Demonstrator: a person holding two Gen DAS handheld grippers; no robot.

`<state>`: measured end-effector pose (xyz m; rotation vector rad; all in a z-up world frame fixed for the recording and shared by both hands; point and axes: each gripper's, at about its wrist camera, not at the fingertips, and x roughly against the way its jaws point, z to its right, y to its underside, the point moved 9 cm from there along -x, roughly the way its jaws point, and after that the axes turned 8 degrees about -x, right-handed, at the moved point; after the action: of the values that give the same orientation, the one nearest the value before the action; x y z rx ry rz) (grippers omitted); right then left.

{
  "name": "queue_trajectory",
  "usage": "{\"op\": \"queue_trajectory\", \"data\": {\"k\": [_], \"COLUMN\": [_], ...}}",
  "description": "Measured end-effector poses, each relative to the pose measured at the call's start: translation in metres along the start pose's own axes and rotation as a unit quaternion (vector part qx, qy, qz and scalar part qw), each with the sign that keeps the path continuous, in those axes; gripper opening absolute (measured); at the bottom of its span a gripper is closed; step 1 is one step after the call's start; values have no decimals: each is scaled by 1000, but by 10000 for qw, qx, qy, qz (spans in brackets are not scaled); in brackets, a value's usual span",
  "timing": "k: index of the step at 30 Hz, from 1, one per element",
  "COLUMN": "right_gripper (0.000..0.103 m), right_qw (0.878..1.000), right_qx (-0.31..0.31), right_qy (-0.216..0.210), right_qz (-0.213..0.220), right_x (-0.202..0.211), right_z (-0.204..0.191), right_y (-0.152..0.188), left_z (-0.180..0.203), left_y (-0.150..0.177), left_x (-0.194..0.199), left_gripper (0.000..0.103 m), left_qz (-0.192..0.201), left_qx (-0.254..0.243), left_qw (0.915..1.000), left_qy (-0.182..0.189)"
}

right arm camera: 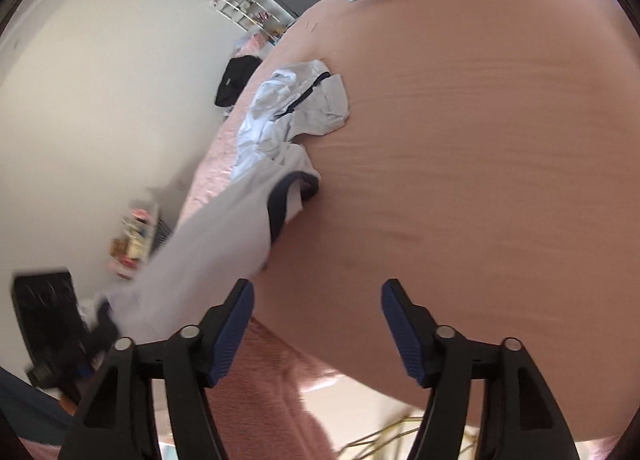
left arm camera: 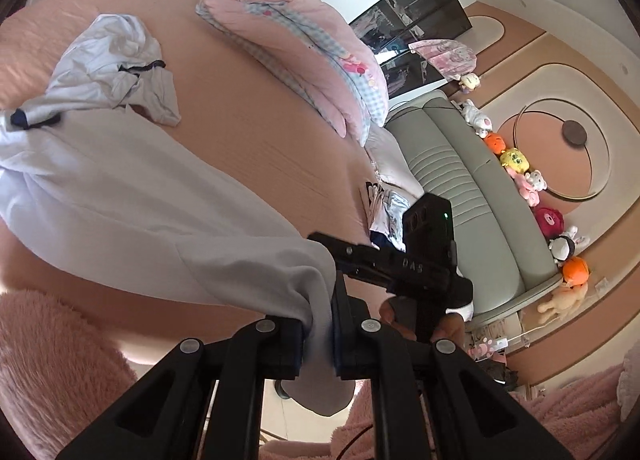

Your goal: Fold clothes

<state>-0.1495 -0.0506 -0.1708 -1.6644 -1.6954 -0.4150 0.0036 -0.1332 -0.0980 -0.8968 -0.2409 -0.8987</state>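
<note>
Left tongs [left arm camera: 316, 334] clenched on white garment [left arm camera: 120, 195], stretched from bed [left arm camera: 248, 115] edge, far end crumpled. Right tongs [right arm camera: 316, 324] released, holding nothing. Risk: 1-point grip, cloth slips or bunches.

The garment [left arm camera: 132, 195] was pale bluish-white with navy trim. The bed sheet [right arm camera: 480, 163] was plain peach-pink. The folded quilt [left arm camera: 316, 59] was pink with a blue-and-white gingham underside. Both grippers were black; the right gripper's [right arm camera: 317, 334] pads [right arm camera: 234, 336] were dark blue.
</note>
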Motion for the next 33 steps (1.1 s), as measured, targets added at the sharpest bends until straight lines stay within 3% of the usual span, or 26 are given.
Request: {"op": "queue_trajectory", "data": {"k": [3,8,11,12,14,16,20,23,25,26,27,30,33], "right_gripper": [74,71,28,18,8,6,6,6,26,57,72,72,72], "right_qw": [9984,9906,9822,9825,9848,9870,9901,9970,9984,9978,9964,9880,9831], "right_qx": [-203,-316,-386,-369,-307,-269,-343,-84,-256,-461,-669,-1254,-1522], "right_qy": [112,-283,-608,-677,-821,-953,-1257,-775,-487,-464,-522,-871,-896], "right_qz": [-517,-1303,-1734,-1697,-1502,-1264,-528,9,110,109,86,-228,-475], "right_x": [-36,-86,-97,-94,-82,-67,-1,50,74,82,87,98,98], "right_z": [8,-8,-13,-15,-20,-23,-17,0,24,37,50,86,107], "right_y": [3,30,49,50,46,40,8,-7,-7,-3,1,23,41], "left_z": [2,6,10,12,19,29,58,89,112,123,131,140,134], "left_y": [10,23,30,32,35,35,28,22,18,17,17,20,27], "left_x": [-9,-16,-22,-25,-32,-40,-70,-97,-114,-120,-125,-136,-136], "left_gripper": [9,9,9,9,9,9,9,9,9,9,9,9,9], "left_qz": [-72,-171,-270,-301,-361,-423,-599,-704,-756,-781,-812,-932,-982], "left_qx": [-2,18,22,14,-28,-105,-399,-647,-851,-982,-1116,-1304,-1177], "left_qw": [9998,9997,9996,9995,9993,9989,9966,9928,9891,9871,9853,9820,9833], "left_qy": [-160,-184,-95,-61,45,153,403,720,938,993,1008,995,977]}}
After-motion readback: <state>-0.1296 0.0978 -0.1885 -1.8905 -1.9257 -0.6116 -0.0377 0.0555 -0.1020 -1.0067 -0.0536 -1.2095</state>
